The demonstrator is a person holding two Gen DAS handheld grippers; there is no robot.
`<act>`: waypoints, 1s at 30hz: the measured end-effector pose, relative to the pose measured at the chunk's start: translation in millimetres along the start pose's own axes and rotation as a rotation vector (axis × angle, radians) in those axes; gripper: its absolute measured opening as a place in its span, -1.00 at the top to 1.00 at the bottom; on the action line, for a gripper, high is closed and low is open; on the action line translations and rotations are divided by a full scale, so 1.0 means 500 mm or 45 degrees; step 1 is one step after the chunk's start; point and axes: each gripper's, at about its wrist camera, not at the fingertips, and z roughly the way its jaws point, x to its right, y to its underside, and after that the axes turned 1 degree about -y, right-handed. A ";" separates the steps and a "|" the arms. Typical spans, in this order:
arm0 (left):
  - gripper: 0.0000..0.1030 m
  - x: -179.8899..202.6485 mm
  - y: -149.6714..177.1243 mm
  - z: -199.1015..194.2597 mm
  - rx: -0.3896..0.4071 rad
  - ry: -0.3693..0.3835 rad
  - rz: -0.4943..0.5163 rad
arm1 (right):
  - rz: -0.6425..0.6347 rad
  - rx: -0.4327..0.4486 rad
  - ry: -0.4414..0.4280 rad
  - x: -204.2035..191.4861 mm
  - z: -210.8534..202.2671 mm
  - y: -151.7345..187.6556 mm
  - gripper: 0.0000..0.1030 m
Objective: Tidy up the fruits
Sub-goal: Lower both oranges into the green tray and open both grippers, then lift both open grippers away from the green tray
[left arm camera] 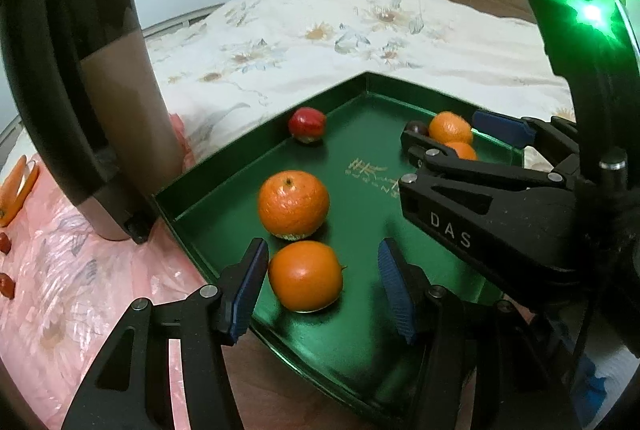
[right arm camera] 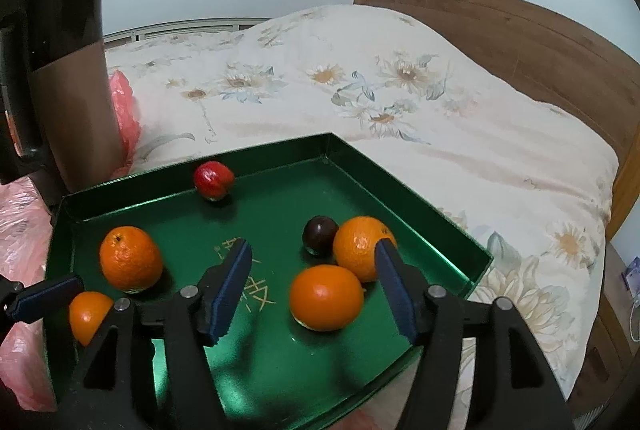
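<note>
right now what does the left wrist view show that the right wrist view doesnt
Only the left wrist view: small red fruits and an orange object on the pink plastic sheet, all outside the tray.

Only the right wrist view: the dark plum in full, and the bed's whole headboard.

Both: the green tray holding four oranges, the red apple, the floral duvet, and both open grippers, left gripper and right gripper, each around an orange without gripping it.

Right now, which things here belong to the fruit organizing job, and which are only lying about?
For the job:
- shallow green metal tray
- four round oranges, e.g.
- shiny red apple
- dark round plum

Lying about:
- tall brown-and-black jug
- crumpled pink plastic bag
- floral bed quilt
</note>
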 end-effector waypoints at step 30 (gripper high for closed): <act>-0.08 -0.112 0.008 -0.181 0.136 -0.248 -0.134 | -0.200 0.016 -0.113 -0.078 -0.090 -0.042 -1.00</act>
